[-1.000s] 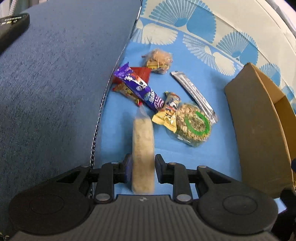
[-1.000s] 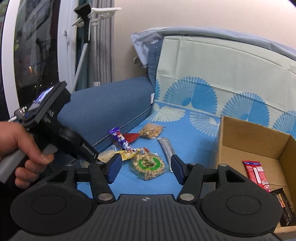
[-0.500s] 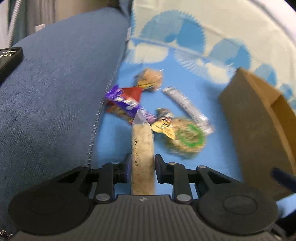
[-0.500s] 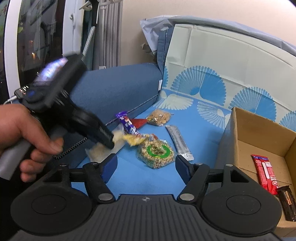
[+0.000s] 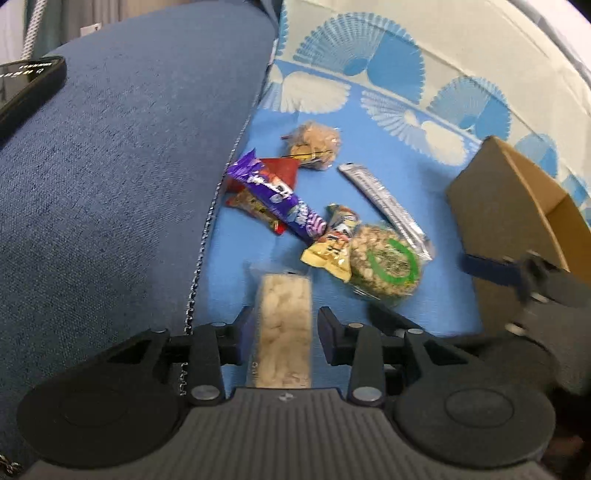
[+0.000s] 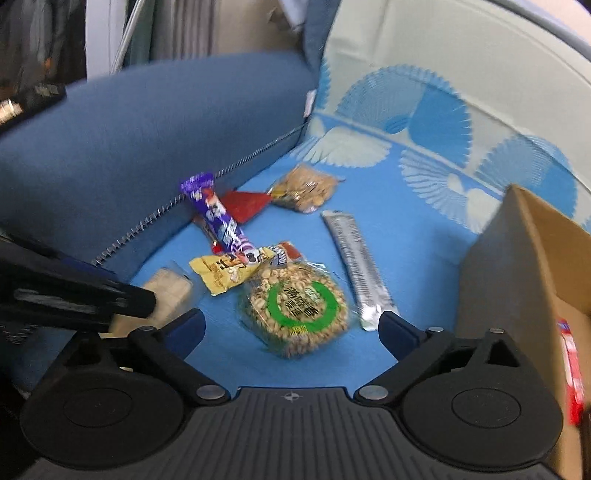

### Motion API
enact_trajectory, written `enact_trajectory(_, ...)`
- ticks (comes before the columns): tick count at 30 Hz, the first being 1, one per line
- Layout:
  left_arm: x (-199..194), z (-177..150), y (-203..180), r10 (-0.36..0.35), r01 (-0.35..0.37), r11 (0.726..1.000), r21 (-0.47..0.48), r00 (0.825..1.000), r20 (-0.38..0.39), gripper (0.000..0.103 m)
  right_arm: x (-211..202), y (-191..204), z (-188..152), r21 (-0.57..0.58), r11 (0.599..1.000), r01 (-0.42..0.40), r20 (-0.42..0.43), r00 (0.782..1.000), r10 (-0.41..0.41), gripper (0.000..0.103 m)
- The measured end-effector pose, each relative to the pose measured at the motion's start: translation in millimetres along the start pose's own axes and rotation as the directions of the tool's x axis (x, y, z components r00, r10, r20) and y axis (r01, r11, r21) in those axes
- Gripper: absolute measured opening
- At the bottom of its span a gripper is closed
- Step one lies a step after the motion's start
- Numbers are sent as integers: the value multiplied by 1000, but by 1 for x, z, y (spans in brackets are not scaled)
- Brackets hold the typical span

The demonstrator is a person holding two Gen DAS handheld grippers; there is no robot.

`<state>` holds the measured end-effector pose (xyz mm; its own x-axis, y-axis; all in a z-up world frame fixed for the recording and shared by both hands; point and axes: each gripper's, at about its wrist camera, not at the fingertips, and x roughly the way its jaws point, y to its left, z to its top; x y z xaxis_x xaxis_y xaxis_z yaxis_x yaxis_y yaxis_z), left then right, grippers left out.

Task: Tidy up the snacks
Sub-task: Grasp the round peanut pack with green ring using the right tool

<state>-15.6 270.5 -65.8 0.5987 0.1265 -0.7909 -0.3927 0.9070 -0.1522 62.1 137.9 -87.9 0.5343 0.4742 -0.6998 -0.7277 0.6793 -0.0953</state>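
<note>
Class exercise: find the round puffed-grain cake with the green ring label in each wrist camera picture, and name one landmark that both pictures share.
Left wrist: round cake, right of centre, lying beyond the left gripper.
Right wrist: low centre, between the spread fingers of the right gripper.
Shared landmark: silver bar, just right of it.

A home: blue fabric sofa (image 5: 110, 177), patterned cover (image 6: 424, 122), curtains (image 6: 177, 29).

Matt woven blue cloth cushion (image 5: 110, 166), glossy plastic snack wrappers (image 6: 295, 306), shiny foil bar (image 6: 356, 266), matt cardboard box (image 5: 506, 221)
</note>
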Motion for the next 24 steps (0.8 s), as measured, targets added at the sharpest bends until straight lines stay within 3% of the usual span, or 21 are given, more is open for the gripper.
enact_trajectory(6,-8,-1,1,-42,43,999,-24,999,27,44,35,-7,13,-5,1000,0,-36,999,0,99)
enact_trajectory(14,0,0,-5,-60,60,998,20,998,-23,63,81,-22,15,75,997,-36,-135,990,46,100)
enact_trajectory(19,3,0,-5,-52,52,999,14,998,-28,63,71,-20,13,44,998,-43,-100,994,47,87)
enact_trajectory(24,3,0,-5,-49,50,999,14,998,-31,63,38,-17,16,-7,1000,-7,-78,997,7,86)
